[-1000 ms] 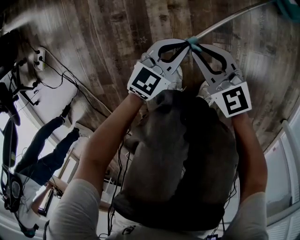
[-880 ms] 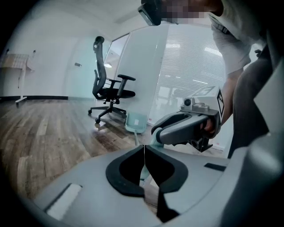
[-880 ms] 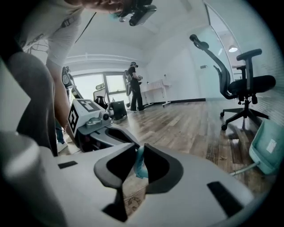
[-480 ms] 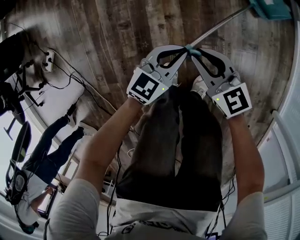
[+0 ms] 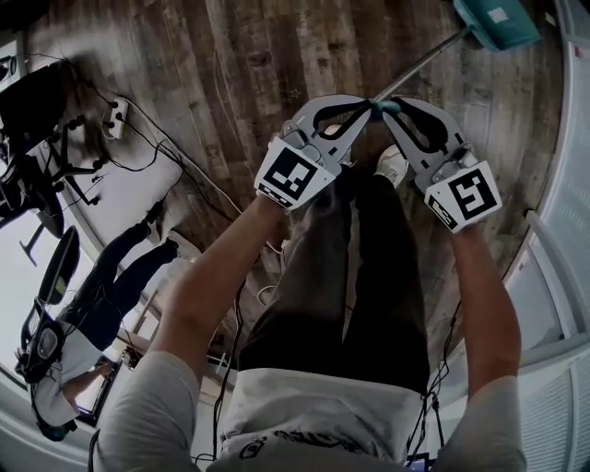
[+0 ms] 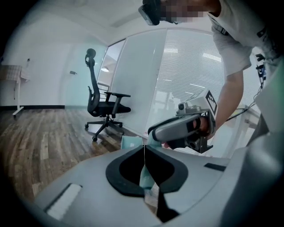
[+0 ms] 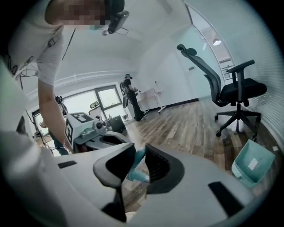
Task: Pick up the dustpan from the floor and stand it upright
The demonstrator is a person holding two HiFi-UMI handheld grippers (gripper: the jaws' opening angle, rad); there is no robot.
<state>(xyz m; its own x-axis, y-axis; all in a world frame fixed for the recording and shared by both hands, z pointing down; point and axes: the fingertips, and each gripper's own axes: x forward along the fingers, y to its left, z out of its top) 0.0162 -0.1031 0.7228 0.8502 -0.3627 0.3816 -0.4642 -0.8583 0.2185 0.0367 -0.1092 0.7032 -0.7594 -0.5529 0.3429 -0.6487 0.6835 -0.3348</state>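
Note:
The teal dustpan [image 5: 498,23] rests on the wood floor at the top right of the head view. Its thin metal handle [image 5: 424,63] slants down-left to a teal grip [image 5: 382,104]. My left gripper [image 5: 367,107] and right gripper [image 5: 395,104] meet at that grip from either side, both shut on it. In the left gripper view the teal grip [image 6: 146,175] sits between the closed jaws of the left gripper [image 6: 144,150]. The right gripper [image 7: 140,153] pinches the grip [image 7: 136,167] too, and the pan [image 7: 253,166] lies beyond it at the right.
A black office chair [image 7: 235,95] stands near the glass wall, close to the pan. A power strip [image 5: 115,115] and cables trail over the floor at the left. Another person [image 5: 101,295] stands at the lower left. My own shoe [image 5: 392,166] is just below the grippers.
My legs have straightened from a crouch and both grippers have risen with the handle end. The pan has come further into view at the top right. Both grips are unchanged.

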